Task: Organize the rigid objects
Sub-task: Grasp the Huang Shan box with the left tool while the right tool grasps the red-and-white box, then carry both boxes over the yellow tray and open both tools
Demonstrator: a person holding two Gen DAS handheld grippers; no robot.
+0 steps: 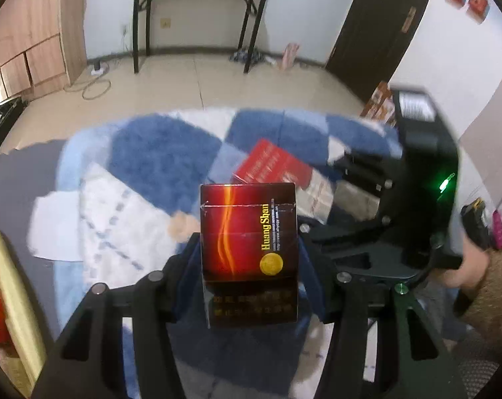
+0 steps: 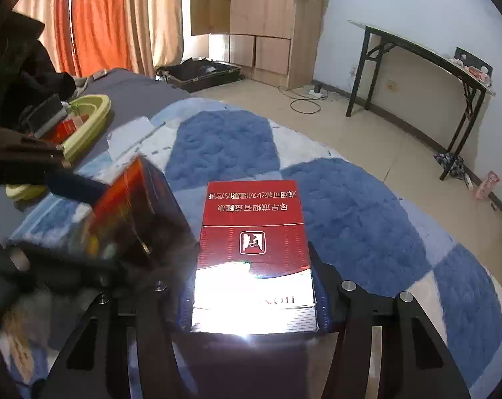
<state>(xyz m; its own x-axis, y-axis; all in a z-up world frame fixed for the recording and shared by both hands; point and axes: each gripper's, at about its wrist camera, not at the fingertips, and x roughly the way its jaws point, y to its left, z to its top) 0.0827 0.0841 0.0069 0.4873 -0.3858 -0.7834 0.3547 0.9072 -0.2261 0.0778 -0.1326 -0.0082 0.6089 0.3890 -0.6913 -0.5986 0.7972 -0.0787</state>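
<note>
**Two Boxes Held Over the Blue Blanket**

A fluffy blue and white blanket [image 2: 224, 139] covers the bed in a room with a tiled floor. At the upper left of the right wrist view sits a yellow basket [image 2: 91, 116] with boxes inside. To do this step well, carry each box there slowly and keep it level. The left tongs [image 1: 249, 249] pinch a dark red box [image 1: 247, 232] at mid frame. The right tongs [image 2: 254, 286] pinch a bright red box [image 2: 254, 232], also mid frame, beside it.
</note>
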